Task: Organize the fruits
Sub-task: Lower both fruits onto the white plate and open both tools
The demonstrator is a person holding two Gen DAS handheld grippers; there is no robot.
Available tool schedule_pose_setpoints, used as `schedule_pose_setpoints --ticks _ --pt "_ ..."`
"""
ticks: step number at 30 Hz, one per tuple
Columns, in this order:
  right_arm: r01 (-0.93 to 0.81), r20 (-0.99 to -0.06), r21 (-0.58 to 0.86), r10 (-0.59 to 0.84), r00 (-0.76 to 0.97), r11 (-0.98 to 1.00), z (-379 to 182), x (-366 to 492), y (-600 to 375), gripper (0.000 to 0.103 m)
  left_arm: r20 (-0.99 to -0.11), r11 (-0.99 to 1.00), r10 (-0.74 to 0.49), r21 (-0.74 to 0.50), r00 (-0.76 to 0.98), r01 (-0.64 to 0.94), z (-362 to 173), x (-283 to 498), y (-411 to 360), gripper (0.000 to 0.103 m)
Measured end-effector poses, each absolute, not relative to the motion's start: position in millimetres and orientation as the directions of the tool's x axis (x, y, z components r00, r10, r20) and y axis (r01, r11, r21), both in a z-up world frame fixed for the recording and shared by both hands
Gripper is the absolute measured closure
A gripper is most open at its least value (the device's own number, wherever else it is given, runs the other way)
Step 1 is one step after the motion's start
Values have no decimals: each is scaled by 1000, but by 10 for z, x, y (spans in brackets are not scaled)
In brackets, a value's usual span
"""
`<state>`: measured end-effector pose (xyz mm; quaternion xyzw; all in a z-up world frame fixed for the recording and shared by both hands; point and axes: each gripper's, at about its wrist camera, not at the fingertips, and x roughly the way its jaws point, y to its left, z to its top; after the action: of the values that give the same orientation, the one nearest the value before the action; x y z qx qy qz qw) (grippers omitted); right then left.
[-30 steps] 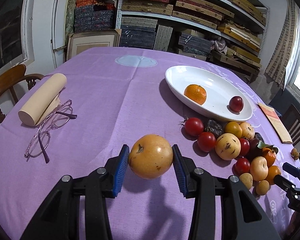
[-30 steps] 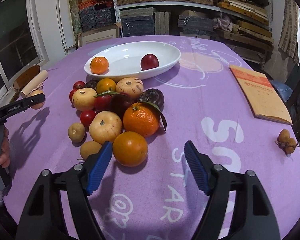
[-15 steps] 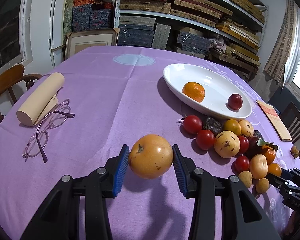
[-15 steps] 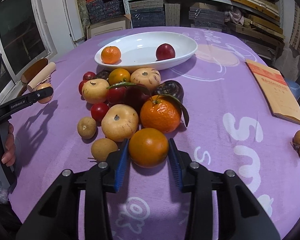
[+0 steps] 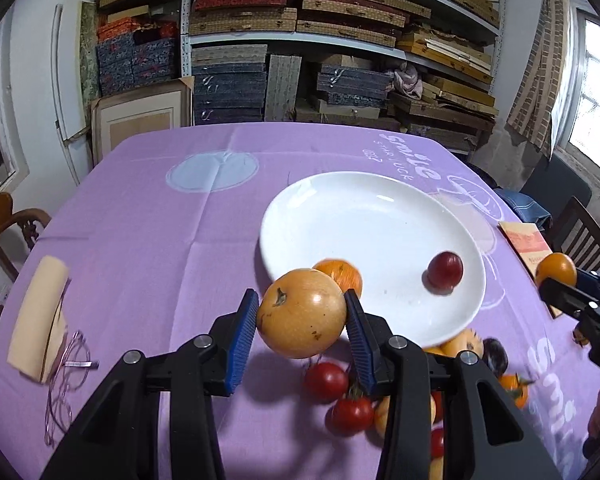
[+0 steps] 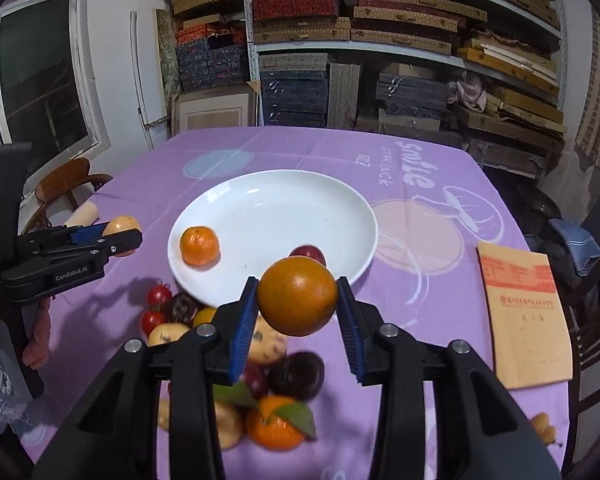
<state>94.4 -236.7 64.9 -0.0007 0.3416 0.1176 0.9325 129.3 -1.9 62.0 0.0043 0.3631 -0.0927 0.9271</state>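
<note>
Left tool (image 5: 302, 322) clamped on yellow-brown fruit (image 5: 302, 312), held above bench (image 5: 140, 240) near white plate (image 5: 364, 216) rim. Right tool (image 6: 296, 316) just closed, now clamped on orange (image 6: 297, 295), lifted over fruit pile (image 6: 220, 360). Plate holds only mandarin (image 6: 199, 246) and red plum (image 5: 444, 271). Judgement: early stage; two fruits in transit, most of pile not yet sorted.

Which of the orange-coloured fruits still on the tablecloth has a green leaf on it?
The orange with the leaf, at the near end of the fruit pile, just below the right gripper. The small orange one by the plate shows no leaf.
</note>
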Motion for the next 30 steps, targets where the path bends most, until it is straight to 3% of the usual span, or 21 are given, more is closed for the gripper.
schedule_pose_setpoints --ticks 5,12,13,14,16,18,23,27,30 --pt "-201 -701 83 201 685 976 421 1738 -2328 65 -689 983 -131 4 713 185 595 1888 -309 59" --pt "-203 -772 93 199 604 975 106 2354 -2314 65 -733 987 -127 -28 668 157 412 2415 -377 59" --pt "-202 -774 94 200 601 975 88 2381 -2320 65 -736 987 -127 -24 665 162 402 2437 -393 55" --pt "-198 -769 92 195 608 976 87 2383 -2324 63 -737 986 -126 -20 664 164 394 2444 -396 51" --pt "-188 -753 93 192 629 978 131 2356 -2346 49 -728 987 -117 -13 675 158 390 2415 -387 39" --pt "-181 -736 111 203 646 977 209 2300 -2398 44 -725 988 -115 -10 679 156 396 2392 -378 39" --pt "-156 -684 132 204 700 979 498 1951 -2560 43 -715 991 -122 -43 688 131 519 2211 -215 39" --pt "-120 -622 168 199 757 978 677 1437 -2725 28 -694 993 -105 -38 713 110 646 1856 -31 36" --pt "-102 -585 187 193 788 977 705 1029 -2805 26 -686 995 -93 -38 721 92 636 1528 108 32"
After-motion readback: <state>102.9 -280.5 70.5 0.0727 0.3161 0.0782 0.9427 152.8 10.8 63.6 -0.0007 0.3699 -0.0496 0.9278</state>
